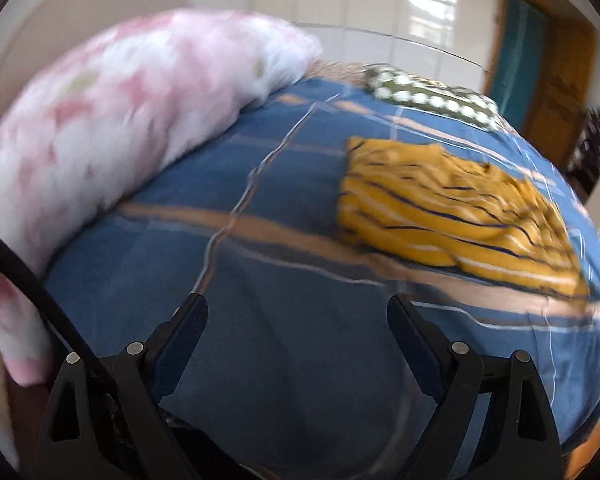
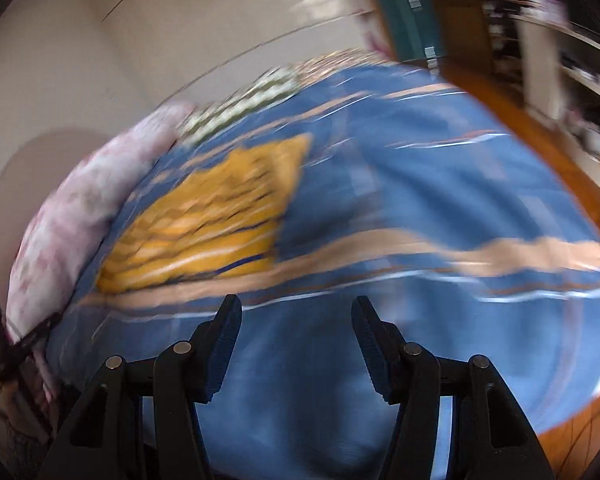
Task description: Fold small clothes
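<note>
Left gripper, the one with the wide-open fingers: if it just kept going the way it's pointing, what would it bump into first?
Most likely the bare blue bedspread. The left gripper is open and empty; the yellow striped garment lies off to its right, though blur makes depth uncertain.

Two wrist views angled down over the blue bedspread (image 1: 284,208), both sharing the yellow striped garment (image 1: 452,212).

The shirt (image 1: 452,216) is mustard yellow with thin navy and white stripes. The sheet (image 1: 284,360) under it is blue, crossed by tan bands and thin white lines. At 10 o'clock from the shirt, the quilt (image 1: 112,136) is white mottled with pink. At 12 o'clock, the cushion (image 1: 428,94) is olive with white dots. The grippers' (image 2: 296,320) fingers are black.
</note>
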A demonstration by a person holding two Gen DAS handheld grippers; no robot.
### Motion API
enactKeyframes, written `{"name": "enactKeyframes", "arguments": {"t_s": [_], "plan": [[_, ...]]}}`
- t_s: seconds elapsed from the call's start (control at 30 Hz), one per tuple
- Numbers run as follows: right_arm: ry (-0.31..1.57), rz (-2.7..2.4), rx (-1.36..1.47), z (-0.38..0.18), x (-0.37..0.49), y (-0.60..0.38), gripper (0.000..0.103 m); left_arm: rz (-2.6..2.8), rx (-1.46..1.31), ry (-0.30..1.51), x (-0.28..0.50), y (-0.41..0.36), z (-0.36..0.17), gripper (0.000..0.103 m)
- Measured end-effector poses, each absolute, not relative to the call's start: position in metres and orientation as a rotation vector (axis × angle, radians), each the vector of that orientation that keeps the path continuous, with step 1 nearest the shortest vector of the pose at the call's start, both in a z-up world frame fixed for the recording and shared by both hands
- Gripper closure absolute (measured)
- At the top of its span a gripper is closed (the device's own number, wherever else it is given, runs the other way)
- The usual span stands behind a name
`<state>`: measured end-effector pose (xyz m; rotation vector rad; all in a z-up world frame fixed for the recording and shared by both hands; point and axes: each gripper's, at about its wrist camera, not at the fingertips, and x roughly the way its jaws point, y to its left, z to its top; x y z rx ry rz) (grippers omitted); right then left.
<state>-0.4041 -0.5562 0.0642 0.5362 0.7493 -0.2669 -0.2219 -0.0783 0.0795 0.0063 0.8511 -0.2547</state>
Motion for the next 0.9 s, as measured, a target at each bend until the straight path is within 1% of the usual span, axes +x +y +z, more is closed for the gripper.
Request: {"name": "enactKeyframes", "arguments": {"t_s": [0.13, 0.3, 0.43, 0.57, 0.63, 0.7, 0.77, 0.8, 0.83, 0.9], "plan": [[0.829, -0.139, 0.471, 0.051, -0.347, -0.507, 0.041, -0.292, -0.082, 0.917, -0.185, -0.057, 0.065, 0.013], [0.878, 0.038, 0.320, 0.046, -0.277, -0.423, 0.041, -0.342, -0.094, 0.924, -0.144, -0.059, 0.055, 0.013], [0.903, 0.145, 0.217, 0.039, -0.219, -0.366, 0.041, -0.299, -0.159, 0.930, -0.119, -0.053, 0.032, 0.013], [0.923, 0.189, 0.068, 0.033, -0.159, -0.315, 0.041, -0.256, -0.211, 0.908, -0.116, -0.045, 0.008, 0.013], [0.927, 0.187, -0.024, 0.031, -0.141, -0.295, 0.041, -0.247, -0.175, 0.847, -0.123, -0.049, 0.005, 0.012], [0.938, 0.188, -0.114, 0.026, -0.123, -0.278, 0.041, -0.246, -0.149, 0.833, -0.124, -0.053, 0.004, 0.012], [0.958, 0.165, -0.222, 0.017, -0.109, -0.262, 0.041, -0.263, -0.180, 0.816, -0.125, -0.048, 0.003, 0.012], [0.956, 0.133, -0.291, 0.011, -0.102, -0.255, 0.043, -0.276, -0.207, 0.805, -0.126, -0.044, 0.002, 0.012], [0.953, 0.111, -0.326, 0.008, -0.098, -0.251, 0.049, -0.292, -0.238, 0.792, -0.127, -0.040, 0.002, 0.012], [0.952, 0.077, -0.345, 0.005, -0.087, -0.246, 0.054, -0.305, -0.262, 0.781, -0.128, -0.037, 0.001, 0.012]]}}
